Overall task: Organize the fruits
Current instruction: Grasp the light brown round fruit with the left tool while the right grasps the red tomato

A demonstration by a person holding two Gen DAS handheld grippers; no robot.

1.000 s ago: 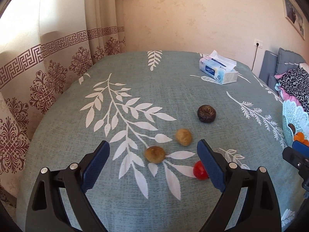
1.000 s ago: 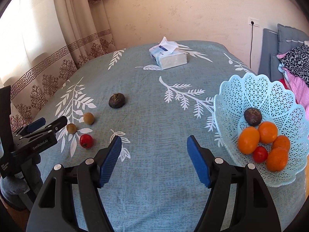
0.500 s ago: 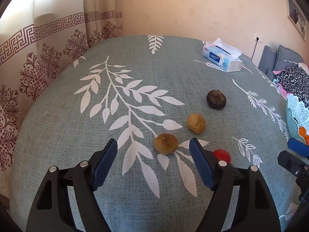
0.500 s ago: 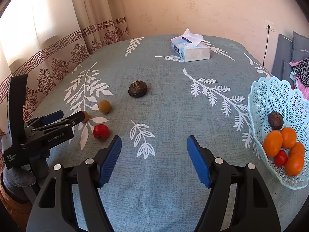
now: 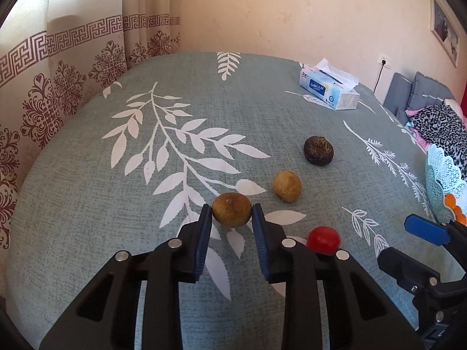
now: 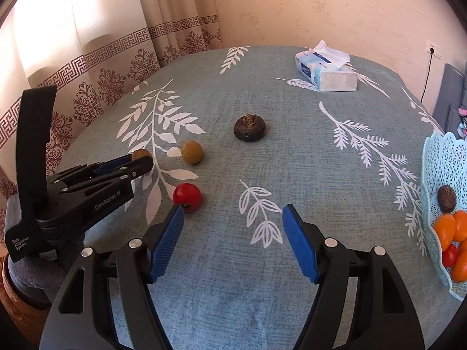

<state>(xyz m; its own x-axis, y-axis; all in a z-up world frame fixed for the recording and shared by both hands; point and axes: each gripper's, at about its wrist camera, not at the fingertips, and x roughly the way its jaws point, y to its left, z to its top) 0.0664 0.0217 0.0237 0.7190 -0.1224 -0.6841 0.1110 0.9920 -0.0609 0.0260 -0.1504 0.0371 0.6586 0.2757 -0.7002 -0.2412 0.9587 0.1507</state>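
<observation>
While my left claw (image 5: 231, 211) has just been closing, its blue pads now clamp the near brown fruit (image 5: 231, 209).
Fruit's place: on the leaf-print tablecloth (image 5: 87, 198), left of the cherry tomato (image 5: 323, 239).
Fruit's look: roundish, dull tan, speckled; stem nub faces up; no clear long axis.
My right claw (image 6: 233, 227): apart, holding nothing.

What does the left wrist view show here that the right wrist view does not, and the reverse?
Left wrist only: both blue pads pressing the brown fruit, and a wall picture.
Right wrist only: the basket's contents, namely oranges and a dark fruit, and the right gripper open and empty.
Both: tomato, tissue box.
</observation>
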